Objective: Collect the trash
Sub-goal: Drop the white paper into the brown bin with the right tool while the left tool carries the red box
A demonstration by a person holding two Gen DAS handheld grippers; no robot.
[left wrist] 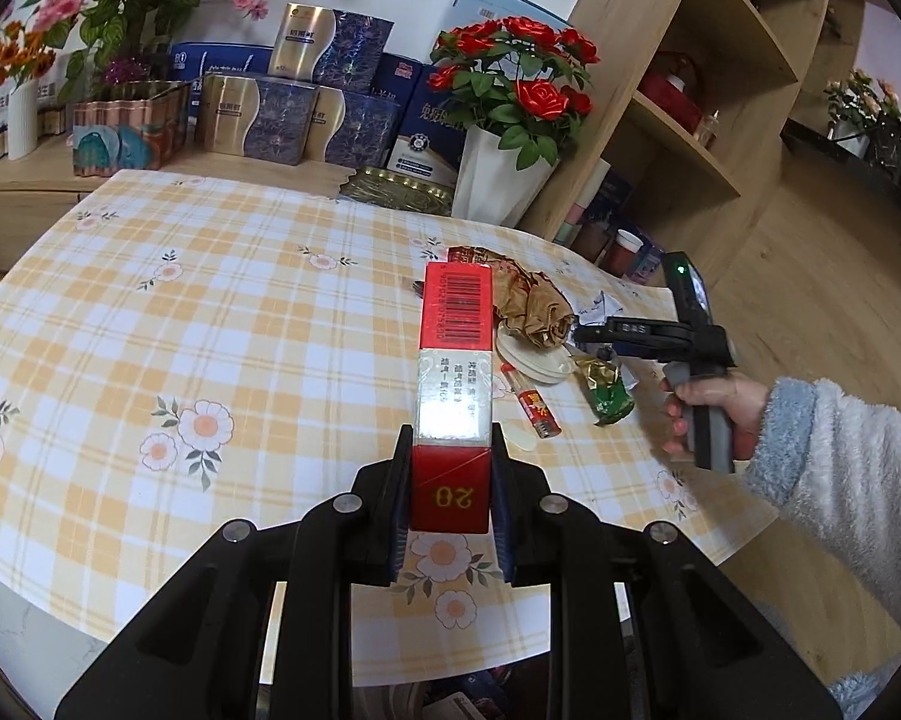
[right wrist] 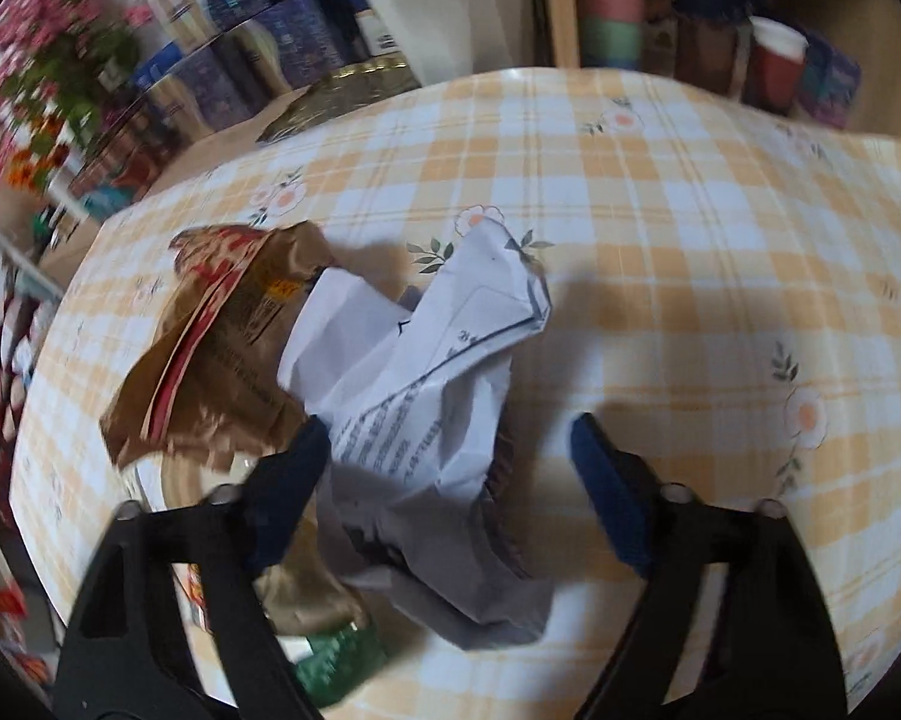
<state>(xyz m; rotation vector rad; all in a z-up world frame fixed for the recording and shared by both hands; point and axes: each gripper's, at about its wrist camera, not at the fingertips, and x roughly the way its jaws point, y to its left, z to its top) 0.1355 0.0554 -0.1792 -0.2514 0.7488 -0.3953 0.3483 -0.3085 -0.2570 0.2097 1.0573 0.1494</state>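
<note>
My left gripper (left wrist: 450, 444) is shut on a red cigarette box (left wrist: 455, 324), which points away over the checked table (left wrist: 210, 300). Just beyond it is a heap of trash: a brown wrapper (left wrist: 534, 306), white round lids (left wrist: 534, 360), a green wrapper (left wrist: 609, 396) and a red-and-white lighter (left wrist: 534, 408). A hand in a fluffy sleeve holds my right gripper (left wrist: 588, 334) over the heap. In the right wrist view, that gripper (right wrist: 449, 423) stands open around a crumpled white paper (right wrist: 426, 360). One finger is against the paper; the other is well apart. The brown wrapper (right wrist: 222, 348) lies to its left.
A white vase of red roses (left wrist: 498, 180) and a gold tray (left wrist: 396, 189) stand at the table's far edge. Stacked gift boxes (left wrist: 282, 120) line the back counter. A wooden shelf unit (left wrist: 690, 120) rises at the right, with cups beneath it.
</note>
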